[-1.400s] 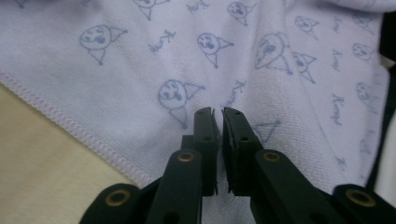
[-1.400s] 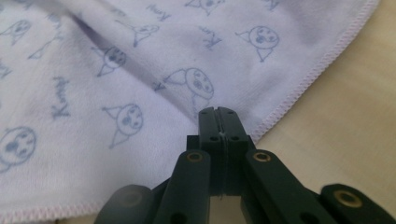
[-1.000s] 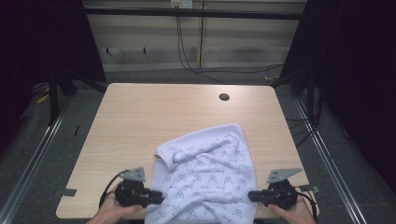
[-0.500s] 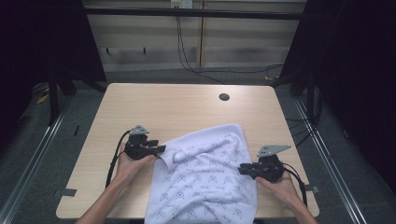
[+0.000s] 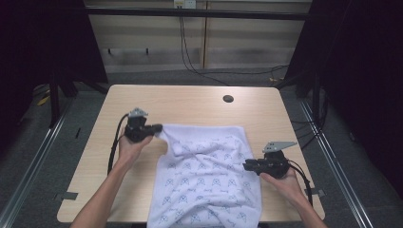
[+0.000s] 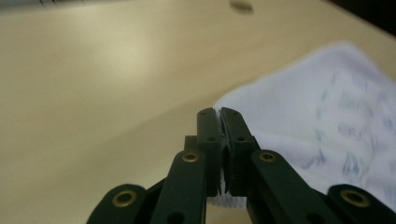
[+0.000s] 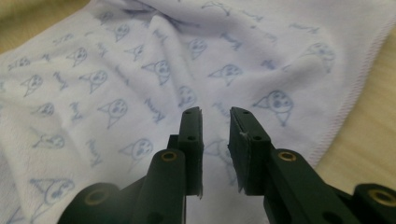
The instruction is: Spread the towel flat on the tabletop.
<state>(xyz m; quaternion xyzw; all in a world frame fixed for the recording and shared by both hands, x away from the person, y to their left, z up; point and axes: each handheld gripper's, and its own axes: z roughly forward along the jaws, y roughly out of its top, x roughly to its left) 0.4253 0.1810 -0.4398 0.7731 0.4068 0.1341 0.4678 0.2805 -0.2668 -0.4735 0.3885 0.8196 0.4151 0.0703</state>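
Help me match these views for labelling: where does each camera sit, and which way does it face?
High view: above the person's side, facing forward and down on the table; both forearms and grippers show.
Left gripper view: rides the left gripper, whose jaws pinch the towel.
Right gripper view: rides the right gripper, open over the towel.
All three share the towel.

No legible text — towel point(image 5: 209, 175) print too blurred to read.
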